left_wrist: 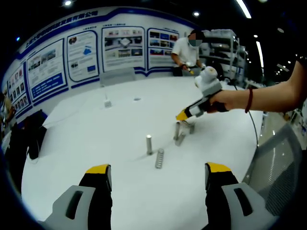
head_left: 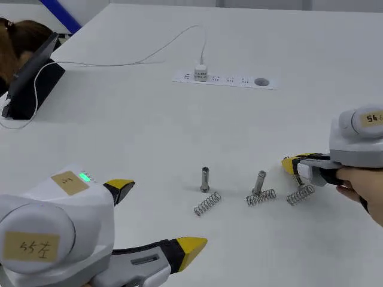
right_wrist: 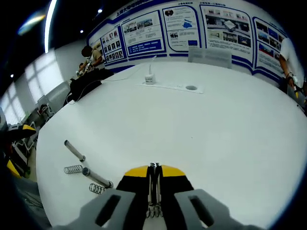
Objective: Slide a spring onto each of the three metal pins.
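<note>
White worktop [head_left: 149, 131], with the right gripper [head_left: 289, 165] clamped on the right pin [head_left: 297, 180].
Head view: the left gripper [head_left: 154, 218] is near left, its fingers wide apart and empty. The left pin [head_left: 205, 179] and middle pin [head_left: 260, 182] stand upright; the left spring [head_left: 207, 203], middle spring [head_left: 261, 197] and right spring [head_left: 300, 194] lie just beside the pins. Left gripper view: its fingers [left_wrist: 98, 175] are spread wide, with the pins beyond. Right gripper view: the fingers [right_wrist: 139, 173] are pressed together on the right pin, and the other two pins are off to the left.

There are three springs [head_left: 207, 203] [head_left: 261, 197] [head_left: 300, 194], three metal pins [head_left: 204, 179] [head_left: 260, 182] [right_wrist: 153, 179], one power strip [head_left: 224, 79] and one white table [head_left: 119, 131].
</note>
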A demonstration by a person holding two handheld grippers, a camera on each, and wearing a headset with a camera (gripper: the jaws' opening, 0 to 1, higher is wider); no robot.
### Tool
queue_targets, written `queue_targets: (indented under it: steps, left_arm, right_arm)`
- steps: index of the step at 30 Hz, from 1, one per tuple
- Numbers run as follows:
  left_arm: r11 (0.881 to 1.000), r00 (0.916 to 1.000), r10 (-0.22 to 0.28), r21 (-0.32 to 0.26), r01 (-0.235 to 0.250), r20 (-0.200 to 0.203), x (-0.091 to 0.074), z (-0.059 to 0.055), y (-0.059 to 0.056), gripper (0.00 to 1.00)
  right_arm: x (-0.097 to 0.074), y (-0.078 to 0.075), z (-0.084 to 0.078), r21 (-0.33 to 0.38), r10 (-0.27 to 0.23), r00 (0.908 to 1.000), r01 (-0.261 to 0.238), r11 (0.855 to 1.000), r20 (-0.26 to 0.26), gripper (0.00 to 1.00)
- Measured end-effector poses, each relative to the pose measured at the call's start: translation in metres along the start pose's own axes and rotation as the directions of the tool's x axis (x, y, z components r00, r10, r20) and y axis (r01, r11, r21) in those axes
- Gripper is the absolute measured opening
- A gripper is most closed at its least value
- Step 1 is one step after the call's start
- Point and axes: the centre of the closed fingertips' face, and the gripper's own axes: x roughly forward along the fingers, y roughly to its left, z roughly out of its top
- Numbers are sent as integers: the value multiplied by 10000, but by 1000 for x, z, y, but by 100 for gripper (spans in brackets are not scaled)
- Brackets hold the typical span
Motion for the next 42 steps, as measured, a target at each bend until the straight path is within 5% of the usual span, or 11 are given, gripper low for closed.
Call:
queue_targets:
  steps: [5, 8, 32, 42]
  left_arm:
    - [10000, 9999, 23, 74, -24, 106, -2, 4, -1, 81]
    - [9999, 9999, 100, 102, -101, 114, -3, 4, 0, 82]
    - [9996, 9996, 61, 282, -68, 279, -6, 7, -6, 79]
    - [9995, 9996, -16, 315, 7, 287, -8, 6, -9, 78]
  right_arm:
    - [-10, 6, 3, -86, 64, 9999, -63, 9999, 140, 9]
    - [-14, 7, 3, -732, -91, 9999, 98, 9973, 96, 9]
    - [-41, 11, -7, -1178, -410, 9991, 394, 9923, -113, 9]
    - [-47, 11, -14, -829, -630, 9971, 592, 9948, -431, 9]
